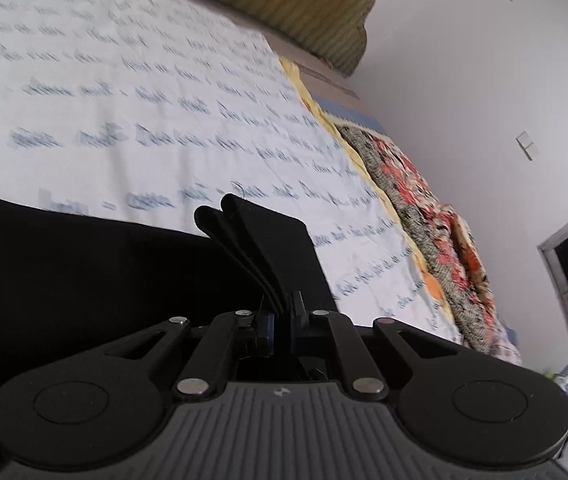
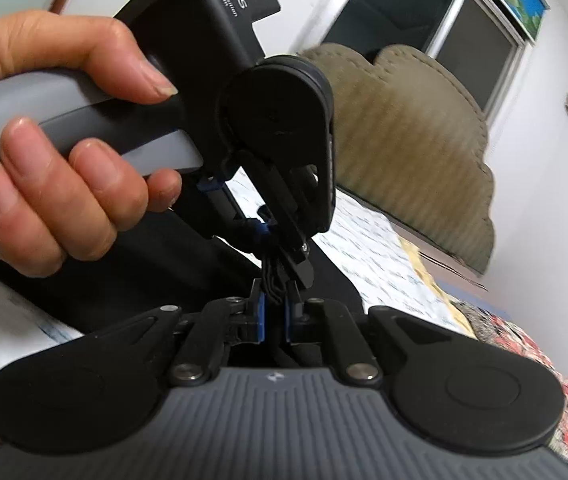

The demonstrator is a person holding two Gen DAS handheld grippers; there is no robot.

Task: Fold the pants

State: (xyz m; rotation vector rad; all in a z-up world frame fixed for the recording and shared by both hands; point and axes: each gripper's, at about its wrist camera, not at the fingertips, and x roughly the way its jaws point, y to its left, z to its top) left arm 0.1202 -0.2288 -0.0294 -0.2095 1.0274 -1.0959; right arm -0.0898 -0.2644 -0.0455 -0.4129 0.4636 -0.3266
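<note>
Pants: matt black cloth, smooth, several layers at pinched edge.
Bedsheet: thin white cloth, blue script print, fine creases.
Quilt: floral printed cloth, rumpled.
Headboard: ribbed olive upholstery, stitched seams.
Left gripper: matt black plastic, ribbed grey body, bright metal rivets.
Right gripper: same finish, blue pads.
Window: glossy dark glass.

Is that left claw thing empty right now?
No, the left gripper is shut on folded layers of the black pants.
</note>
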